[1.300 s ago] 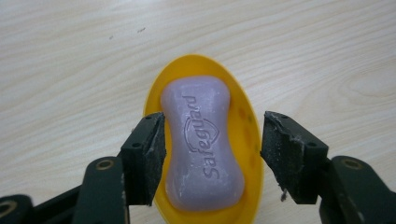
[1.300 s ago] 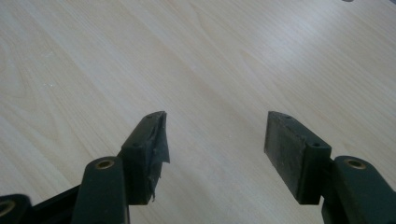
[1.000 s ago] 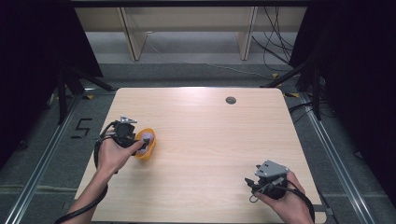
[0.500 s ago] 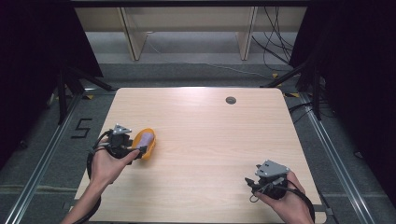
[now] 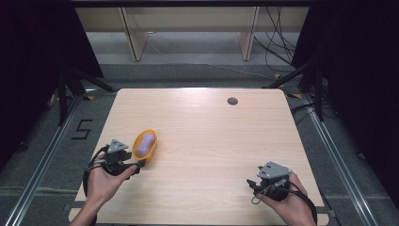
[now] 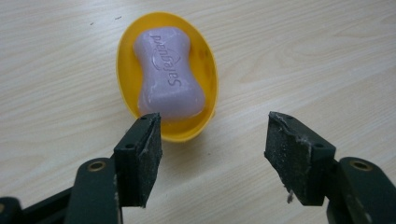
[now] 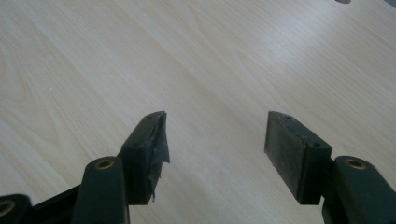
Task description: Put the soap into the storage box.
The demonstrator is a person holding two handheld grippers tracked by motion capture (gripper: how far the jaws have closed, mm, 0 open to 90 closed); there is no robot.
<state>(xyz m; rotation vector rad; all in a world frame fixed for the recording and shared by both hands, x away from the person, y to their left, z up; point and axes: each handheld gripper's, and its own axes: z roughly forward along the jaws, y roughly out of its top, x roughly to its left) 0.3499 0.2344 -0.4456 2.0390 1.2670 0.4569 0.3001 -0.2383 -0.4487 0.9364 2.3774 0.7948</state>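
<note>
A lilac soap bar [image 6: 169,72] lies in an oval yellow dish [image 6: 208,84] near the table's [image 5: 211,136] left edge, long axis running away from the left gripper [image 6: 215,149], whose jaws gape empty, as do the right gripper's [image 7: 217,149].

Right tongs [image 7: 212,154] agape over bare table [image 7: 210,60].

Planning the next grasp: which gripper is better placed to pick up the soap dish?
Left. The left gripper is open right beside the dish, soap in it. The right gripper sits open at the table's far side.
</note>
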